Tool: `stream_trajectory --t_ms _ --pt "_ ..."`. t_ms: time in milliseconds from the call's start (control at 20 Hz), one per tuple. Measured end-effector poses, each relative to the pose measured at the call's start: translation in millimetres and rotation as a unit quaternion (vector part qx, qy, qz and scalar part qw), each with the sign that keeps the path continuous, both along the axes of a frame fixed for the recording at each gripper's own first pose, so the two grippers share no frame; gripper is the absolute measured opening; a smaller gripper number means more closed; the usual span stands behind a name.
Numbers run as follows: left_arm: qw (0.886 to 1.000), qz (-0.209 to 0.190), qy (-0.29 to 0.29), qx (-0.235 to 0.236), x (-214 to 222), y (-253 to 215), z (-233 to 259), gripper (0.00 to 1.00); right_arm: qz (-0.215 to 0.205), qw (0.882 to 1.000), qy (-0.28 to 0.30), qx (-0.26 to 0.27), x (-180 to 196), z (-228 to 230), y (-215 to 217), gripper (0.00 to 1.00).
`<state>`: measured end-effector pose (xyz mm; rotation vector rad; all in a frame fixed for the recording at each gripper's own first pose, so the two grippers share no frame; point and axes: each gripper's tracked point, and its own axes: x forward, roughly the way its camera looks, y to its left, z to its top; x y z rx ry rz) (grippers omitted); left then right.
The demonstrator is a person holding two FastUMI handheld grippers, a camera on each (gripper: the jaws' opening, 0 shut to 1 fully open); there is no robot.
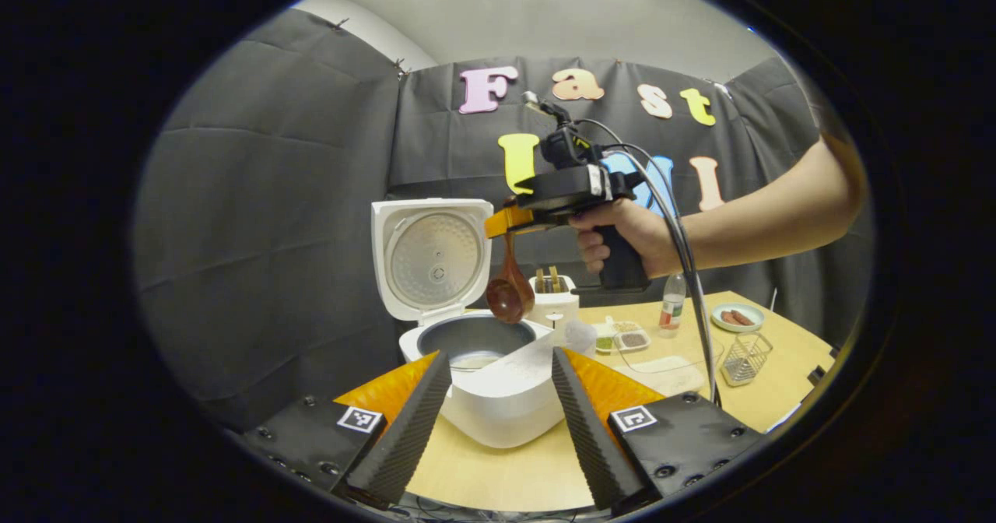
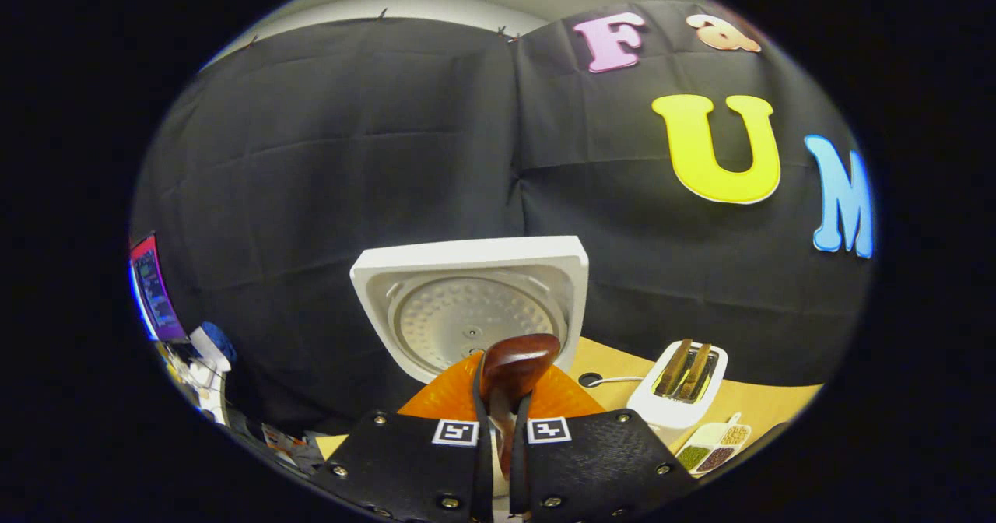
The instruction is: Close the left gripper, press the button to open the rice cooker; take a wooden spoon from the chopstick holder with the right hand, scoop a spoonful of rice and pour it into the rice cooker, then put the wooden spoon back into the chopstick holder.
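Your right gripper (image 1: pixel 510 227) clamps the wooden spoon (image 1: pixel 510 293), hanging bowl-down just above the rice cooker (image 1: pixel 498 383) pot; your left gripper (image 1: pixel 498 422) gapes wide, holding nothing.

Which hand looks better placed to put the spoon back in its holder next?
Probably the right. The right gripper is shut on the wooden spoon, hanging over the open rice cooker. The left gripper is open and holds nothing.

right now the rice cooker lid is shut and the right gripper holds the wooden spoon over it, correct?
Not quite: the rice cooker lid is open, standing upright, as the left gripper view shows. The right gripper does hold the wooden spoon over the pot.
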<state>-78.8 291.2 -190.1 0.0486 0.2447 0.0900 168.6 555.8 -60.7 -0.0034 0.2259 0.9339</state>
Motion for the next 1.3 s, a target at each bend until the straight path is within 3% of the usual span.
stream_trajectory --t_ms 250,500,850,1100,1300 --pt "1.000 -0.010 -0.003 -0.007 -2 -2 1 0.93 -0.030 0.994 0.058 0.087 3 27 -51 0.08" --pt "1.000 -0.020 0.002 -0.017 6 -13 5 0.92 -0.077 0.978 0.107 0.161 12 42 -119 0.08" --pt "0.999 -0.053 -0.001 -0.007 36 -35 19 0.92 -0.152 0.953 0.143 0.219 15 39 -232 0.09" --pt "0.996 -0.085 0.002 0.000 56 -61 19 0.91 -0.213 0.944 0.131 0.215 14 20 -316 0.09" --pt "0.993 -0.120 0.010 0.008 63 -85 14 0.91 -0.255 0.928 0.142 0.229 10 5 -367 0.08"
